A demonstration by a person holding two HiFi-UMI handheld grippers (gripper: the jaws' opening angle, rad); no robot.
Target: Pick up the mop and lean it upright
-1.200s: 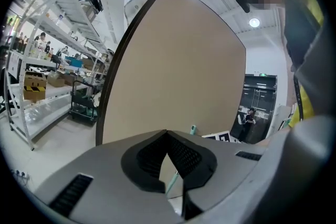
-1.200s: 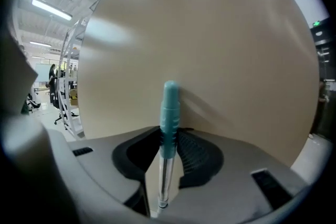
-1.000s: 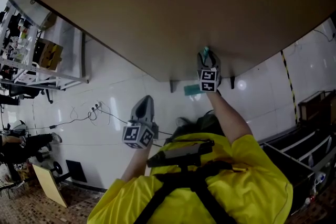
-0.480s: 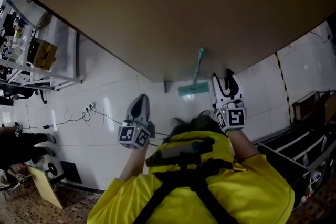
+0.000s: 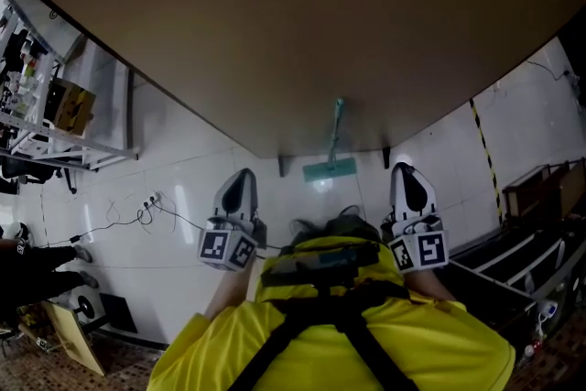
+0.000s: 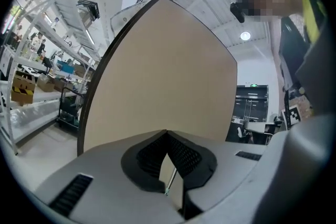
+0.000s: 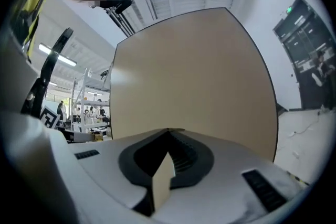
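The mop (image 5: 332,142) stands upright with its teal handle leaning on the big tan board (image 5: 275,14). Its flat teal head (image 5: 329,168) rests on the white floor at the board's foot. My left gripper (image 5: 241,181) is shut and empty, held left of the mop and apart from it. Right of the mop, my right gripper (image 5: 406,173) is also shut with nothing in it. The left gripper view has the left gripper (image 6: 167,134) facing the board (image 6: 157,76). In the right gripper view the right gripper (image 7: 169,131) faces the same board (image 7: 194,76).
White shelving (image 5: 50,105) with boxes stands at the left. A cable (image 5: 137,206) trails over the tiled floor (image 5: 183,160). A black-yellow stripe (image 5: 482,146) and dark crates (image 5: 540,197) are at the right. A person's shoes (image 5: 78,254) show at the left edge.
My right gripper let go of the mop handle, opened, drew back toward me and shut. The mop stays leaning on the board. The left gripper barely moved.
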